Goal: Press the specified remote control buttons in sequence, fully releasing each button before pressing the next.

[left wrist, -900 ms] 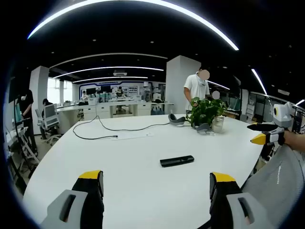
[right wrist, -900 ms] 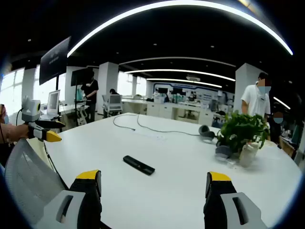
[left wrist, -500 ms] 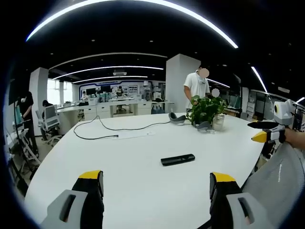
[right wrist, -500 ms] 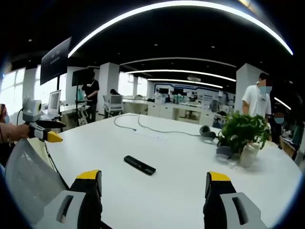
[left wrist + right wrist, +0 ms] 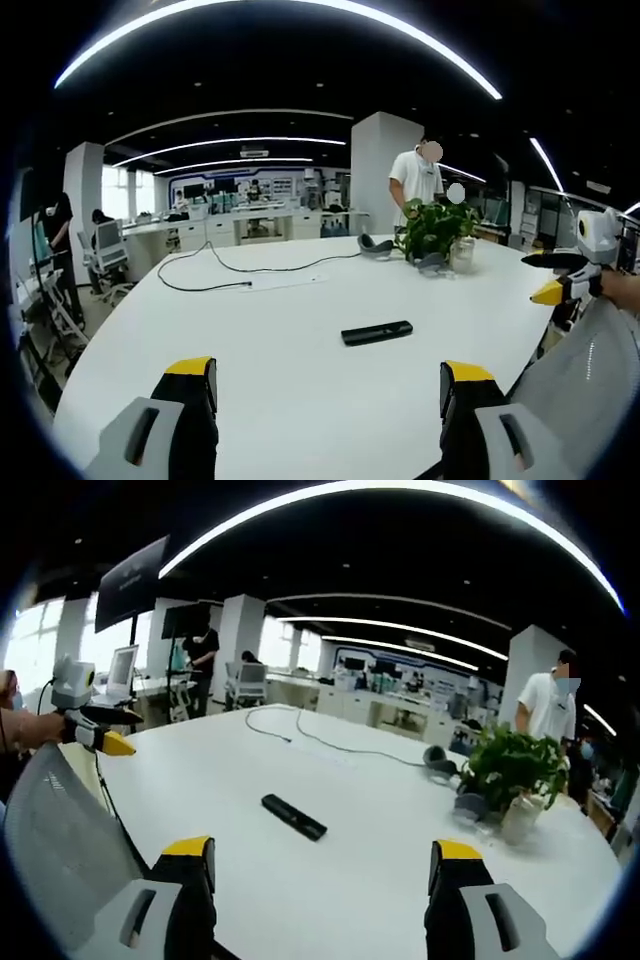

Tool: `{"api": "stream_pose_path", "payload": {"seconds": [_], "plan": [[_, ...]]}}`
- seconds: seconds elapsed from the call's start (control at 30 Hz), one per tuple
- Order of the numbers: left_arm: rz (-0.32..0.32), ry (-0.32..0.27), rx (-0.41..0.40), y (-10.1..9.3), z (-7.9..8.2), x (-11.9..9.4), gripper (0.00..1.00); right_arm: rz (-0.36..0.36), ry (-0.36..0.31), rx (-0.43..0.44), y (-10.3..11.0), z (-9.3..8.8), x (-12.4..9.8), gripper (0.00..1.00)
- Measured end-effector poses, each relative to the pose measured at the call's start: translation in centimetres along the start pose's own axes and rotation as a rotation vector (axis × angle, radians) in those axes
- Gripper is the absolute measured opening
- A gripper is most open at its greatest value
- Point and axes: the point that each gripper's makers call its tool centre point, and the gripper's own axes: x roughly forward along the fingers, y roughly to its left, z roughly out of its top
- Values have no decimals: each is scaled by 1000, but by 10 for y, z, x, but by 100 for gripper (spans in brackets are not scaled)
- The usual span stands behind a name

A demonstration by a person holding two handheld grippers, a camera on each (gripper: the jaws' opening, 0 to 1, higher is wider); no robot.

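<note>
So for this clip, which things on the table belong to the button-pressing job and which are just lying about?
Job:
- black remote control, lying flat mid-table
- left gripper, open
- right gripper, open

Lying about:
- potted plant
- headphones
- black cable
- white jar beside the plant
- mesh chair back

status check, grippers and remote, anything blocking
Left gripper open, empty. Right gripper open, empty. Remote flat on white table, untouched, clear of both. Mesh chair back near right gripper.
</note>
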Motion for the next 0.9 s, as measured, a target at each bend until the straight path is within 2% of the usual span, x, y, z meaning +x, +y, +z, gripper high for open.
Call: {"api": "stream_pose_path", "payload": {"seconds": [0.1, 0.27, 0.5, 0.6, 0.73, 0.9], "plan": [[7, -8, 1, 1, 2, -1, 96, 10, 10, 28, -1, -3, 1, 87], [-9, 3, 6, -2, 0, 1, 96, -2, 5, 36, -3, -2, 1, 87], [1, 15, 23, -1, -1, 3, 97, -5, 15, 44, -4, -3, 2, 86], [-19, 33, 31, -4, -4, 6, 97, 11, 5, 99, -5, -2, 2, 87], [-52, 70, 60, -13, -9, 10, 97, 7, 8, 101, -6, -3, 2, 86], [-87, 113, 38, -20, -17, 12, 97, -1, 26, 95, -8, -6, 4, 86]]}}
